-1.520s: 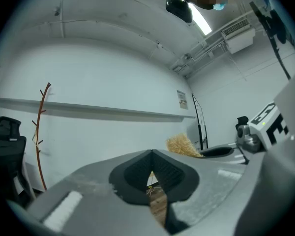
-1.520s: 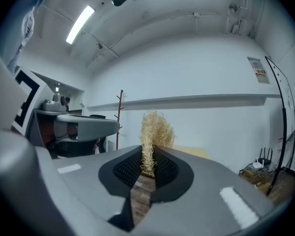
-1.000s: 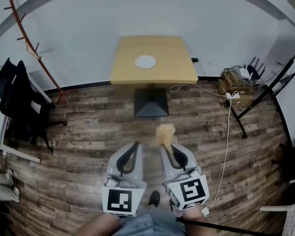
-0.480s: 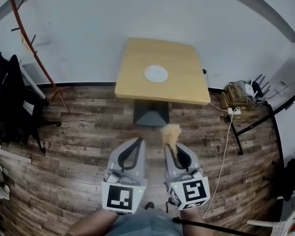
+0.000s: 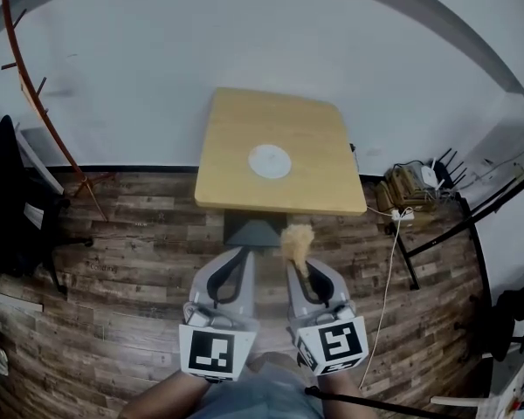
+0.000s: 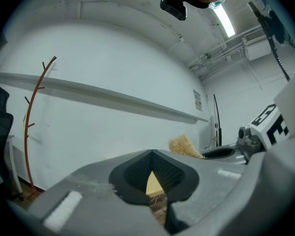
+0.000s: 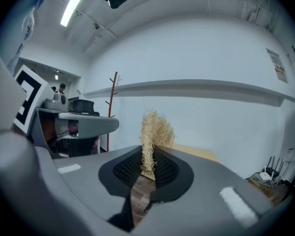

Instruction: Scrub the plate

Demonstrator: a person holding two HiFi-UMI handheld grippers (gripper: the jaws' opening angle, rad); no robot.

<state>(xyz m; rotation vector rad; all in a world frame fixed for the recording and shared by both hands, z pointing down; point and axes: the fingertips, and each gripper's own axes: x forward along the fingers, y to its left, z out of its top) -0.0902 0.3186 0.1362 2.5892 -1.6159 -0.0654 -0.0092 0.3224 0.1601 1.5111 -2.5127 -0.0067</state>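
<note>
A white plate (image 5: 270, 161) lies near the middle of a square wooden table (image 5: 227, 138) ahead of me. My right gripper (image 5: 297, 262) is shut on a tan straw scrubber (image 5: 297, 239), whose tuft sticks out past the jaws; the scrubber (image 7: 155, 129) fills the middle of the right gripper view. My left gripper (image 5: 238, 256) is shut with nothing between its jaws (image 6: 152, 154). Both grippers are held side by side over the wood floor, short of the table's near edge.
A dark pedestal base (image 5: 255, 231) stands under the table. A rust-coloured coat stand (image 5: 35, 94) leans at the left wall beside a black chair (image 5: 9, 208). Cables, a power strip and a router (image 5: 415, 186) lie on the floor at the right, by a black frame (image 5: 467, 225).
The view has advanced toward the table, which now sits closer and larger. Both grippers kept their pose, and the scrubber stayed in the right one.
</note>
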